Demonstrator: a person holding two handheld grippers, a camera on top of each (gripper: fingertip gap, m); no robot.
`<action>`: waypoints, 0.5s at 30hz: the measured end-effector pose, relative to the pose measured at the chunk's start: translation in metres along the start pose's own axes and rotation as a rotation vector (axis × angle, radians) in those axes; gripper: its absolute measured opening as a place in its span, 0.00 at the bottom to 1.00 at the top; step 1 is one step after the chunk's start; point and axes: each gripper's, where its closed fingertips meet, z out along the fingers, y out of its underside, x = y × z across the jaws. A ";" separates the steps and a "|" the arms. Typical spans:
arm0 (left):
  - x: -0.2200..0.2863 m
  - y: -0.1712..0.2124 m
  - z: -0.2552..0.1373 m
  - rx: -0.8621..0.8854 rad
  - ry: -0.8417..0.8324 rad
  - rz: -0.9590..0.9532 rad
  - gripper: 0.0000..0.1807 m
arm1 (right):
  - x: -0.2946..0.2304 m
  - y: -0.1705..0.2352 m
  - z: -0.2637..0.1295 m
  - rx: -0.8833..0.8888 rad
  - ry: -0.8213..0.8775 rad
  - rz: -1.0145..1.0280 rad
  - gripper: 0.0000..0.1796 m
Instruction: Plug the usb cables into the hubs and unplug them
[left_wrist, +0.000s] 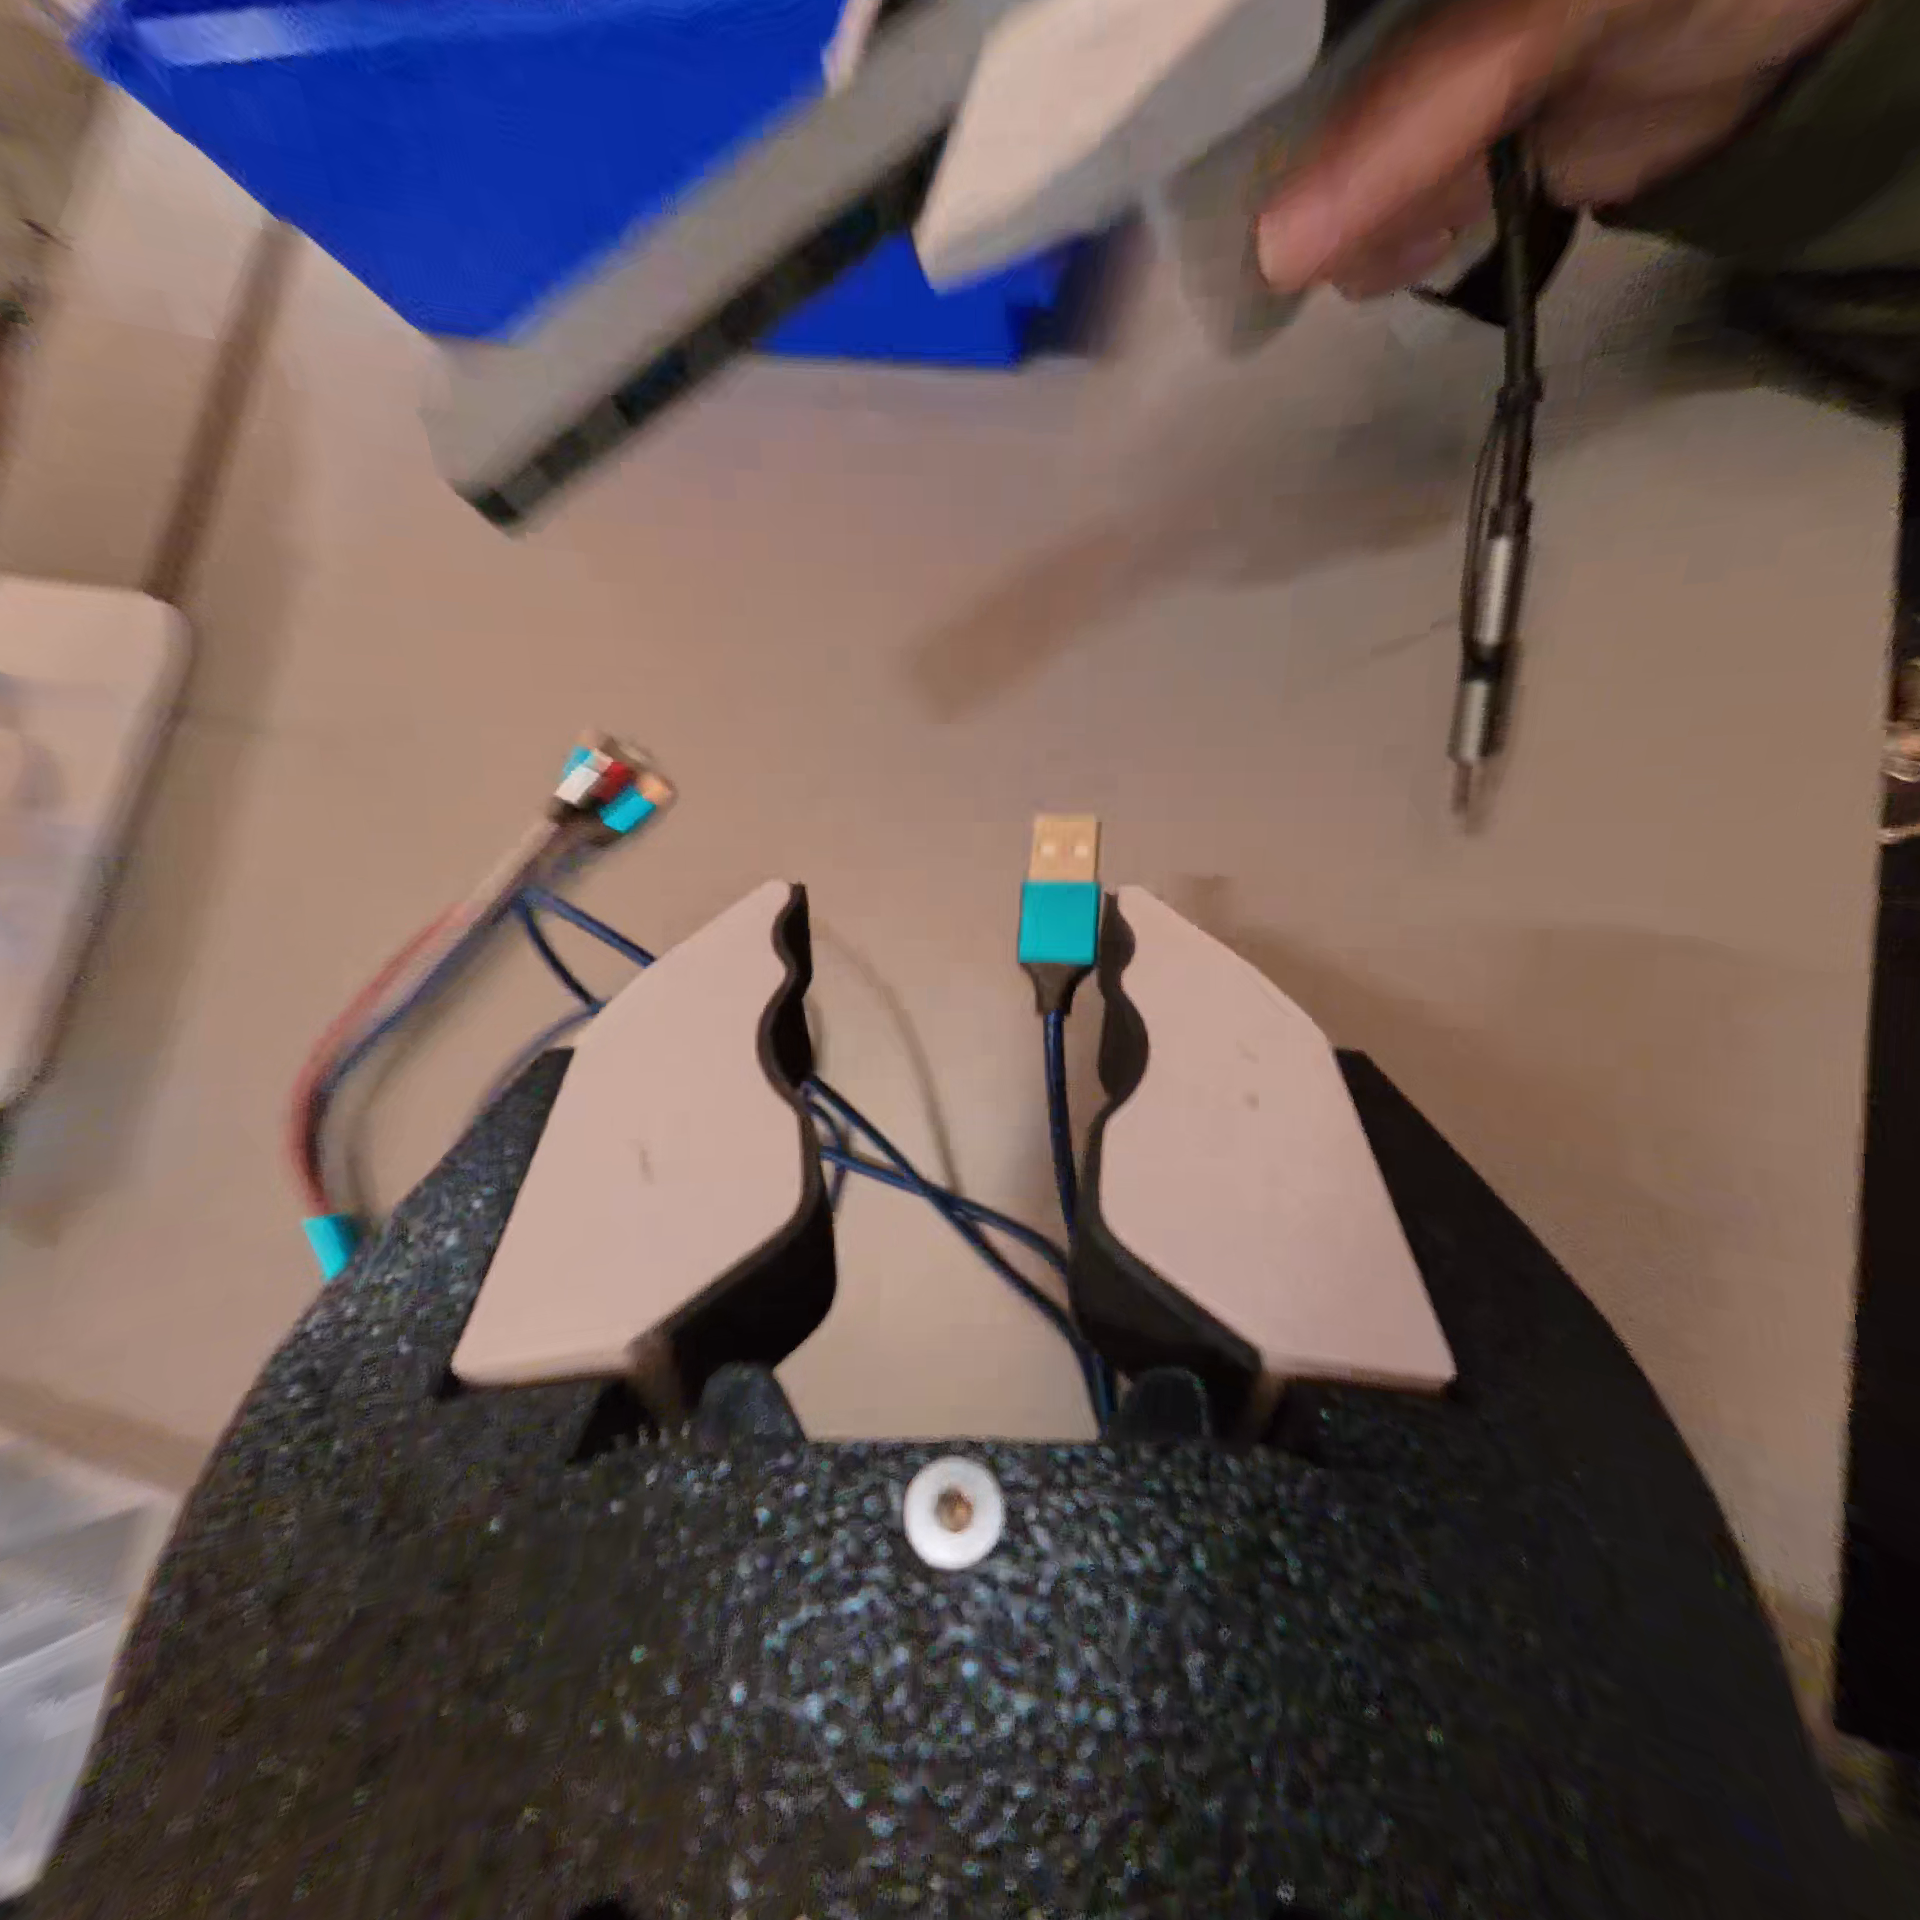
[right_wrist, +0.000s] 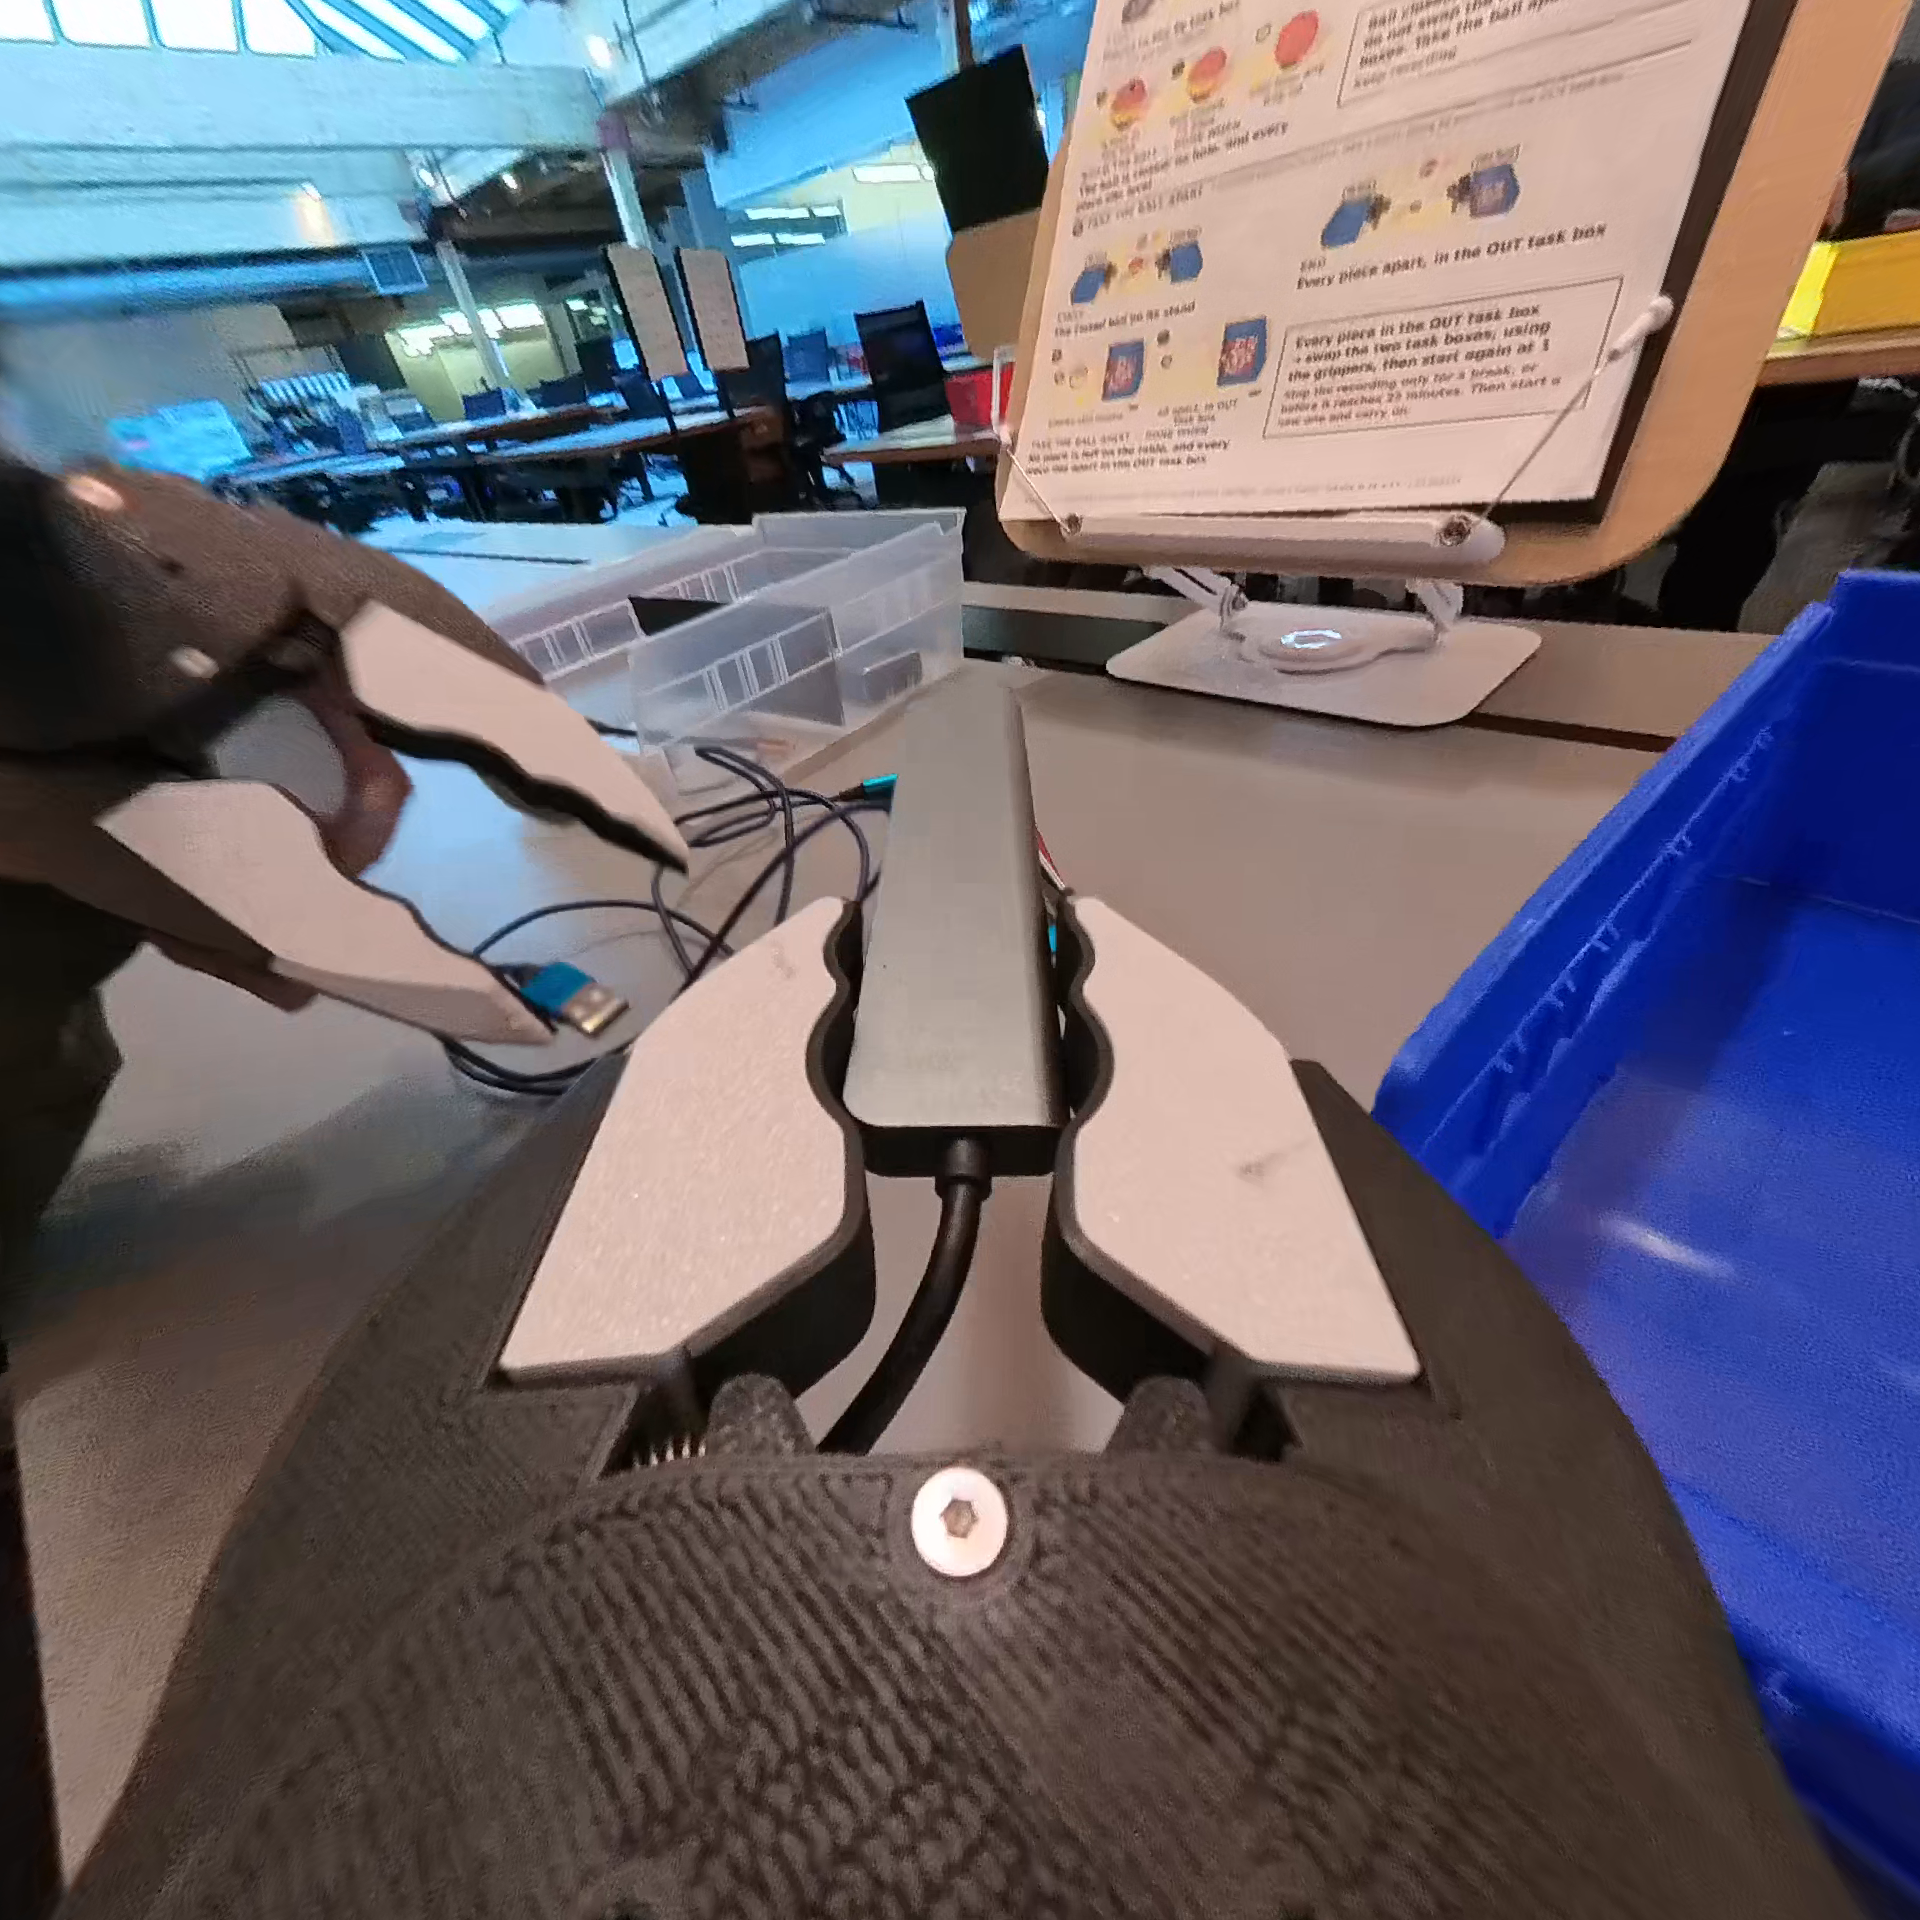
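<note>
My right gripper (right_wrist: 956, 914) is shut on a long grey USB hub (right_wrist: 951, 935) and holds it above the table, pointing away. The hub's black cable (right_wrist: 935, 1299) runs back between the fingers. In the left wrist view the hub (left_wrist: 675, 312) is blurred at the top and its cable (left_wrist: 1496, 540) hangs down at the right. My left gripper (left_wrist: 956, 904) is open. A teal USB plug (left_wrist: 1058, 914) on a blue cable lies against the inside of its right finger, metal end forward. The right wrist view shows that gripper (right_wrist: 608, 945) open, with the plug (right_wrist: 569, 997) at its lower finger.
A bundle of coloured USB plugs (left_wrist: 613, 795) and loose blue cables (right_wrist: 748, 831) lie on the tan table (left_wrist: 1351, 1039). A blue bin (right_wrist: 1714, 1143) stands at the right. Clear plastic organisers (right_wrist: 790, 644) and an instruction sheet on a stand (right_wrist: 1351, 260) stand at the back. The left gripper's tips are roughly 11 cm from the right gripper's.
</note>
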 end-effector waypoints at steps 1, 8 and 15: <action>-0.001 -0.007 -0.006 0.012 -0.038 0.029 0.29 | 0.000 0.000 0.000 -0.012 0.008 -0.016 0.20; 0.026 0.017 0.023 -0.094 0.127 0.048 0.31 | -0.002 0.002 0.000 -0.020 0.026 -0.040 0.20; 0.022 0.033 0.049 -0.079 0.149 0.010 0.30 | 0.007 0.007 0.000 -0.029 0.055 -0.040 0.20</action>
